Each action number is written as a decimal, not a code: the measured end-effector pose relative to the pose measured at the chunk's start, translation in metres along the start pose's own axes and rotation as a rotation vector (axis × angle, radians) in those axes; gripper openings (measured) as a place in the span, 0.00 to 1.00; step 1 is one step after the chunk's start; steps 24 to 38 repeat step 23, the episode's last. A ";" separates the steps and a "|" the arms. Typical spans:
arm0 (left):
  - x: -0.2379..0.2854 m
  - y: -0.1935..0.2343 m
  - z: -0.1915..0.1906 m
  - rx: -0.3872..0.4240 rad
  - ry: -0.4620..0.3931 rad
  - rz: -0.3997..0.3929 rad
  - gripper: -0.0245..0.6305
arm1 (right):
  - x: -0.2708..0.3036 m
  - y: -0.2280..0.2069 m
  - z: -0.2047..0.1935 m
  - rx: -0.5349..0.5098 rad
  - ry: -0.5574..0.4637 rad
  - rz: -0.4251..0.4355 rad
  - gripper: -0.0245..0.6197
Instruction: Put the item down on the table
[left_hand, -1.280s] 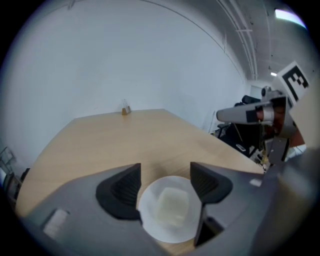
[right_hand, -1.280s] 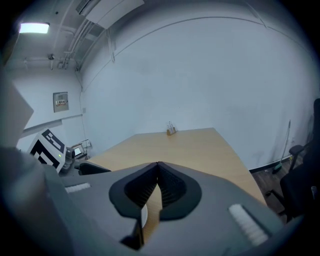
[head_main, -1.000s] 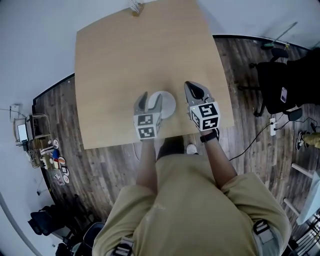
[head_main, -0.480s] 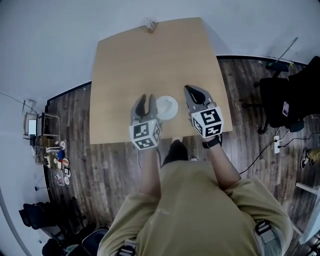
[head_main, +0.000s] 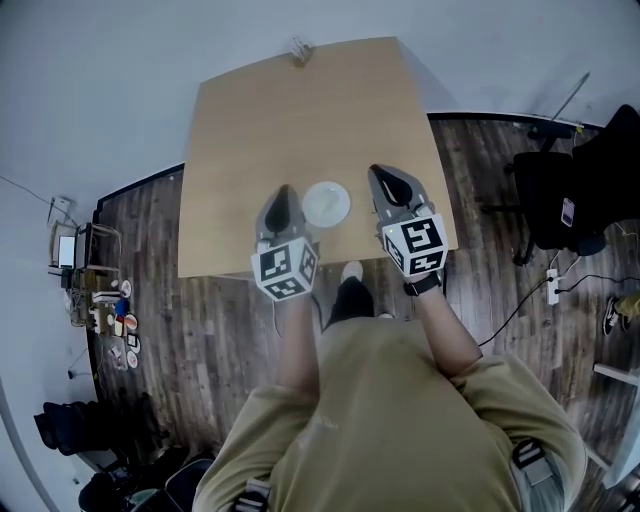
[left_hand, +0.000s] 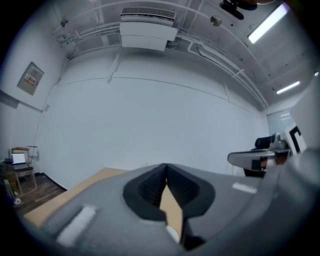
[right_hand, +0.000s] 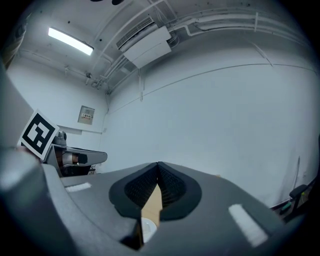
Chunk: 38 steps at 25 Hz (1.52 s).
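A round white plate (head_main: 326, 203) lies on the light wooden table (head_main: 300, 110), near its front edge, with nothing gripping it. My left gripper (head_main: 281, 194) hovers just left of the plate, jaws closed together and empty. My right gripper (head_main: 379, 176) hangs just right of the plate, also shut and empty. In the left gripper view the jaws (left_hand: 166, 168) meet at their tips, with a sliver of the table (left_hand: 172, 210) and the white plate (left_hand: 173, 233) below. The right gripper view shows the same closed tips (right_hand: 158, 165) over the plate (right_hand: 148, 228).
A small pale object (head_main: 300, 48) sits at the table's far edge. A black office chair (head_main: 560, 190) stands on the dark wood floor to the right. Clutter and a small rack (head_main: 95, 300) lie at the left. My shoe (head_main: 350, 272) is by the table's front edge.
The left gripper's jaws, open around the plate's left rim before, have closed and drawn back to the left. The right gripper stays shut in place.
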<state>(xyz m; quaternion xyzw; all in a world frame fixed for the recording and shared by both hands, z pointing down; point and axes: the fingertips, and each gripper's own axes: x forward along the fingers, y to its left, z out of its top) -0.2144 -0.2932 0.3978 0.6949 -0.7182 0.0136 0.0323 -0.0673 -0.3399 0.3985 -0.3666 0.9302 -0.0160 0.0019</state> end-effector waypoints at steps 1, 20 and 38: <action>-0.001 -0.003 0.000 0.002 0.000 -0.005 0.04 | -0.003 0.000 0.000 -0.001 -0.001 -0.003 0.04; 0.008 -0.012 -0.022 0.017 0.064 -0.069 0.04 | -0.003 -0.002 -0.019 0.016 0.027 -0.039 0.04; 0.016 -0.002 -0.032 0.019 0.087 -0.070 0.04 | 0.010 -0.003 -0.026 0.035 0.039 -0.048 0.04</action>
